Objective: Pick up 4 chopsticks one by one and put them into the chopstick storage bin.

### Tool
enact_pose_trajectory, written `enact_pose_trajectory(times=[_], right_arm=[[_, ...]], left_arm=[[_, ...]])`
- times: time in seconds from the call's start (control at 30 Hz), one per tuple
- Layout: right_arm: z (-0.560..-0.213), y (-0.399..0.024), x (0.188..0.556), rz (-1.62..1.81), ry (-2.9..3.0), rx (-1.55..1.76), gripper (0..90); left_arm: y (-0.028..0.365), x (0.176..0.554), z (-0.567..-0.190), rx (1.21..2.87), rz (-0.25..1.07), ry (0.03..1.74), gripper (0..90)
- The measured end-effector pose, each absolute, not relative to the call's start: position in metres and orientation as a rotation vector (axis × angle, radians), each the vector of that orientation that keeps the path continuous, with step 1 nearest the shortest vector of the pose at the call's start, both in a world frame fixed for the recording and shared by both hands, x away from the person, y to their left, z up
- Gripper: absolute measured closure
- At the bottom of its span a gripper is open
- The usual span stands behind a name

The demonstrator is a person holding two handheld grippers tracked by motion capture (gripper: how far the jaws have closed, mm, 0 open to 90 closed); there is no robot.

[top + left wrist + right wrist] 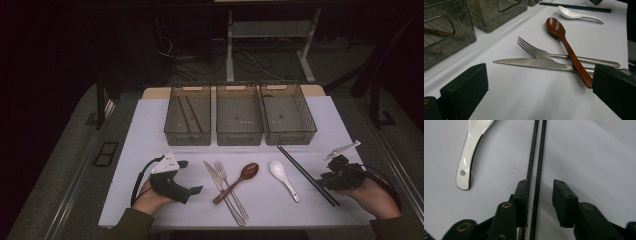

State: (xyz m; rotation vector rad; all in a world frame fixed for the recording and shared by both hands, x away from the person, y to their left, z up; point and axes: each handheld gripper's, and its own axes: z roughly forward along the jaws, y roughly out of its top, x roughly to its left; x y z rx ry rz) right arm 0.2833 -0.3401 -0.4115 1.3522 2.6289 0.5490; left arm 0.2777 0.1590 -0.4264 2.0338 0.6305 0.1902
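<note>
A pair of black chopsticks lies slantwise on the white sheet at the right. My right gripper straddles its near end. In the right gripper view the chopsticks run between the jaws of the right gripper, close by the left pad, with a gap to the right pad, so it is open. My left gripper rests open at the left, nothing between its jaws. In the left gripper view the left gripper faces a knife, a fork and a brown wooden spoon.
A white ceramic spoon lies between the wooden spoon and the chopsticks. Three clear bins stand in a row at the back: left bin with dark chopsticks inside, middle bin, right bin.
</note>
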Motion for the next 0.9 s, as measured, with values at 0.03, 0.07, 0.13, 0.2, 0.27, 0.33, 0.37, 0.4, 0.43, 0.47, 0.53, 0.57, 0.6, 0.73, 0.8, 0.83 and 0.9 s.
enact_pose_trajectory(times=[0.03,0.07,0.13,0.2,0.27,0.33,0.37,0.4,0.43,0.47,0.53,0.57,0.6,0.73,0.8,0.83,0.9], right_arm=[[-0.413,-0.34,0.285,0.543,2.634,1.356,70.4],[-0.414,-0.339,0.287,0.536,2.64,1.359,71.8],[-0.416,-0.337,0.289,0.526,2.651,1.353,74.9],[-0.418,-0.336,0.29,0.511,2.658,1.345,76.0],[-0.419,-0.334,0.291,0.498,2.665,1.344,77.9],[-0.42,-0.333,0.292,0.478,2.671,1.343,78.7],[-0.42,-0.333,0.293,0.473,2.676,1.34,79.0],[-0.42,-0.332,0.293,0.47,2.682,1.334,79.8],[-0.421,-0.331,0.294,0.461,2.687,1.338,80.2],[-0.421,-0.33,0.295,0.451,2.693,1.332,80.2],[-0.423,-0.328,0.296,0.429,2.698,1.329,80.7],[-0.422,-0.327,0.297,0.423,2.697,1.334,80.7],[-0.422,-0.327,0.298,0.42,2.701,1.334,80.7],[-0.422,-0.324,0.3,0.376,2.719,1.328,80.9],[-0.422,-0.322,0.303,0.349,2.727,1.341,81.0],[-0.422,-0.322,0.304,0.334,2.734,1.35,81.1],[-0.421,-0.32,0.307,0.309,2.745,1.363,81.9]], left_arm=[[0.159,0.278,-0.426,2.033,0.19,0.63,0.0],[0.159,0.278,-0.426,2.033,0.19,0.631,0.0],[0.159,0.278,-0.427,2.032,0.19,0.633,0.0],[0.159,0.278,-0.427,2.033,0.19,0.631,0.0],[0.159,0.278,-0.427,2.034,0.191,0.63,0.0],[0.159,0.278,-0.427,2.034,0.191,0.63,0.0],[0.159,0.278,-0.427,2.034,0.191,0.629,0.0],[0.159,0.278,-0.427,2.034,0.191,0.629,0.0],[0.159,0.278,-0.427,2.034,0.191,0.629,0.0],[0.159,0.278,-0.427,2.032,0.192,0.629,0.0],[0.159,0.278,-0.427,2.032,0.191,0.629,0.0],[0.159,0.278,-0.427,2.032,0.192,0.629,0.0],[0.159,0.278,-0.427,2.034,0.191,0.629,0.0],[0.158,0.278,-0.427,2.034,0.192,0.626,0.0],[0.158,0.278,-0.427,2.034,0.192,0.625,0.0],[0.158,0.278,-0.427,2.035,0.192,0.625,0.0],[0.158,0.278,-0.427,2.035,0.192,0.625,0.0]])
